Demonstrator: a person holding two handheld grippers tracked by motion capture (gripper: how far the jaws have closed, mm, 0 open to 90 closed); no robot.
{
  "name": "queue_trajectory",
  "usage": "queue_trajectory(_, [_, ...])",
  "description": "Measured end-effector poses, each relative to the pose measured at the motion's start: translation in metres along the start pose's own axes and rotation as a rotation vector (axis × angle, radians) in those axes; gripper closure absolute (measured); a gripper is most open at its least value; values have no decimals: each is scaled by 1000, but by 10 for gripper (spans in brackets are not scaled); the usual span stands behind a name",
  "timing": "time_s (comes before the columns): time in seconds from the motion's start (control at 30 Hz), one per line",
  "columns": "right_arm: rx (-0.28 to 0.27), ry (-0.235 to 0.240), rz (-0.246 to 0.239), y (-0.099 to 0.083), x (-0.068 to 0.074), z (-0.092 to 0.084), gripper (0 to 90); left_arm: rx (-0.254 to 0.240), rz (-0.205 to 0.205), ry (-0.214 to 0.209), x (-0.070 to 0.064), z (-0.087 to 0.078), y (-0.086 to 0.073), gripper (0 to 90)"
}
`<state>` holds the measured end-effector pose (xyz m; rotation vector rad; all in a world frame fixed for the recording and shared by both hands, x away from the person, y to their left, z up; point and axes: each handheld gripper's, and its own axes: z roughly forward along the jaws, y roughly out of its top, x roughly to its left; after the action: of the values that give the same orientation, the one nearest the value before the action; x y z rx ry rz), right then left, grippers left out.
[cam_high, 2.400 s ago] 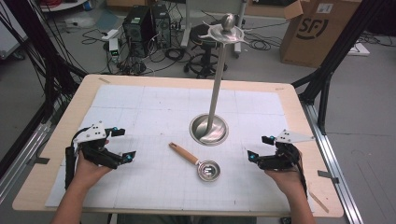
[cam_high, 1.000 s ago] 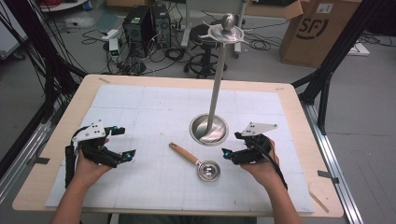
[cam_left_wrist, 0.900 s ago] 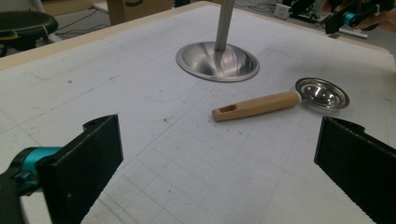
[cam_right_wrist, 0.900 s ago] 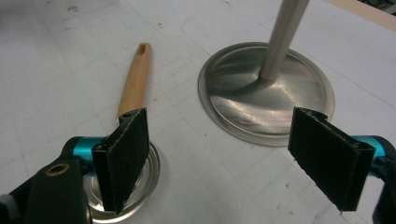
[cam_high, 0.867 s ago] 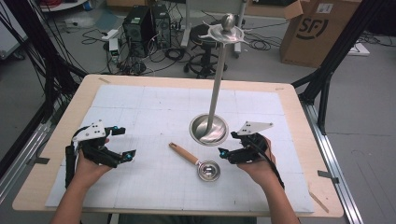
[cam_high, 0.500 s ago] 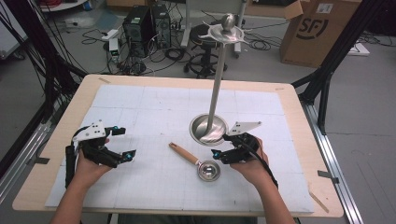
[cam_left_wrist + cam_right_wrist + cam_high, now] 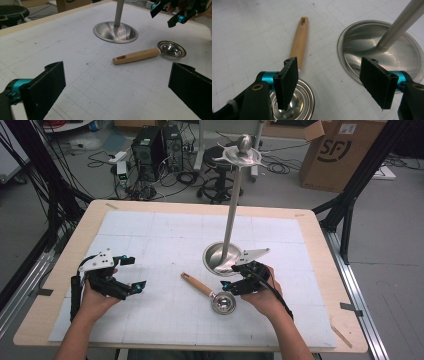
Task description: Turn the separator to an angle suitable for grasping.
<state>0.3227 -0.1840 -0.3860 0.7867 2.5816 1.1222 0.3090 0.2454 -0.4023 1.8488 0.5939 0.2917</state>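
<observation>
Wood-handled round steel strainer (image 7: 215,297) lies on the bench (image 7: 320,245) at six o'clock of the steel stand base (image 7: 220,256). Right gripper (image 7: 234,280) hovers beside its bowl, fingers closing, nothing pinched. Left gripper (image 7: 131,274) fingers spread, empty.

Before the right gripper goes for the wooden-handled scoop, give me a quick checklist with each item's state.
1. Right gripper open, nothing between its fingers: ok; they have just been closing.
2. Right gripper over the scoop: ok, above the bowl end.
3. Scoop flat on the table, handle free: ok.
4. Stand base apart from the scoop: ok.
5. Left gripper open and away: ok.
6. Fingers touching the scoop: cannot tell.
</observation>
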Motion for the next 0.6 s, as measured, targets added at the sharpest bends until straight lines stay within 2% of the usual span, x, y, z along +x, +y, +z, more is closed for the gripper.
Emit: queue_trajectory(0.6, [103, 57, -53, 15, 18, 28, 341, 3, -4, -4, 0, 1, 0, 17])
